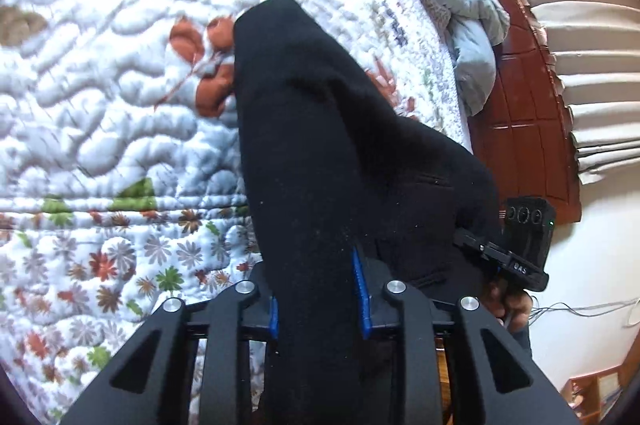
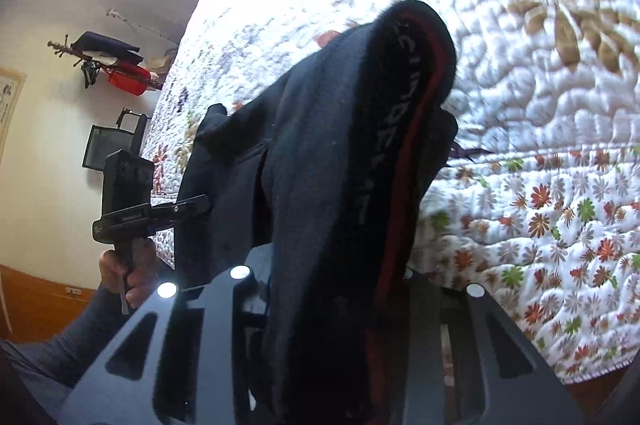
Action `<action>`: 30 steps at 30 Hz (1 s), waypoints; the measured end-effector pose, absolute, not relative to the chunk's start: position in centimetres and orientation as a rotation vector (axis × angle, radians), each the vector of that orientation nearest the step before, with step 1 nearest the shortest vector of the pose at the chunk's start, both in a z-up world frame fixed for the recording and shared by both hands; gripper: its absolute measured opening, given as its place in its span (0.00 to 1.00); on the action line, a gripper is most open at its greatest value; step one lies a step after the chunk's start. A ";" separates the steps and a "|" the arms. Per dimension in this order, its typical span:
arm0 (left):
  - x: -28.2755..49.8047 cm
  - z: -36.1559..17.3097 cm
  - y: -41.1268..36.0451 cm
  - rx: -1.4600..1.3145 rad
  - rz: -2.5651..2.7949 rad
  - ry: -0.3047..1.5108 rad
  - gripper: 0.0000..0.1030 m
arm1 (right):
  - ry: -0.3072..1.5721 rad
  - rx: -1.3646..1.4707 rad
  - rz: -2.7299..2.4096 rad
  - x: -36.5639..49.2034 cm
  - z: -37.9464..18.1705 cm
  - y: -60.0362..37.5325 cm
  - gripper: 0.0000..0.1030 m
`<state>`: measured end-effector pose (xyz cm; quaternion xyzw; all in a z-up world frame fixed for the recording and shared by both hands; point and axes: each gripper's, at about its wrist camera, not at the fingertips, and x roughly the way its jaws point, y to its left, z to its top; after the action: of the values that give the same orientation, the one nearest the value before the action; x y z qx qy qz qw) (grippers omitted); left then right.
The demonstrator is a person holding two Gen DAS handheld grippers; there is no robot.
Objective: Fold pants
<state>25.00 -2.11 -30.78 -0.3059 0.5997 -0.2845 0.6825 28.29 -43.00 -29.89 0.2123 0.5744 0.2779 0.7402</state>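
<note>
Both grippers clamped on the black knit pants (image 1: 340, 145), lifted over the white floral quilted bedspread (image 1: 100, 105). Left gripper (image 1: 320, 301) pinches plain fabric, right gripper (image 2: 340, 289) the red-striped waistband (image 2: 404, 113). Risk imo: thick bunched cloth slips out, or uneven pull skews the fold.

Pants (image 1: 332, 153) draped over both jaws above the quilt (image 1: 120, 105), seemingly partly lifted off it

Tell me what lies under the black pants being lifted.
Under the black pants lies a floral quilt spread over the bed, with rust leaves and small flowers showing around the cloth. The patch of quilt directly beneath the pants is covered, so anything lying there cannot be seen.
</note>
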 end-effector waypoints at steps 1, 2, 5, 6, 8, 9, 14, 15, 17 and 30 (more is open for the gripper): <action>25.0 -30.1 -1.7 -0.687 -0.639 1.330 0.26 | 1.250 0.458 0.616 28.1 -29.2 -42.4 0.29; 25.0 -29.4 -1.2 -0.687 -0.640 1.313 0.26 | 1.236 0.450 0.625 28.1 -28.4 -41.8 0.29; 25.1 -27.6 0.6 -0.685 -0.638 1.268 0.26 | 1.200 0.441 0.648 28.7 -26.4 -40.0 0.29; 25.2 -26.7 1.5 -0.683 -0.632 1.246 0.26 | 1.190 0.438 0.658 29.1 -25.9 -39.3 0.29; 25.6 -25.3 2.9 -0.678 -0.615 1.215 0.26 | 1.174 0.428 0.674 30.2 -24.9 -37.4 0.29; 25.9 -24.6 4.1 -0.676 -0.601 1.197 0.26 | 1.168 0.423 0.682 30.8 -24.5 -36.4 0.29; 28.0 -22.1 9.7 -0.664 -0.518 1.142 0.26 | 1.154 0.395 0.731 34.9 -23.0 -30.0 0.29; 28.8 -21.9 10.7 -0.663 -0.501 1.136 0.26 | 1.154 0.387 0.738 35.8 -22.8 -28.7 0.29; 30.0 -21.8 12.7 -0.656 -0.473 1.129 0.26 | 1.156 0.369 0.758 38.0 -22.5 -25.6 0.29; 42.3 -26.3 23.3 -0.684 -0.331 1.201 0.26 | 1.236 0.385 0.758 49.9 -26.3 -12.8 0.29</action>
<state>42.32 23.33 -26.31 -0.3137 0.5514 -0.1518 0.7580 49.92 -12.80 -26.32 0.1749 0.5616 0.3444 0.7317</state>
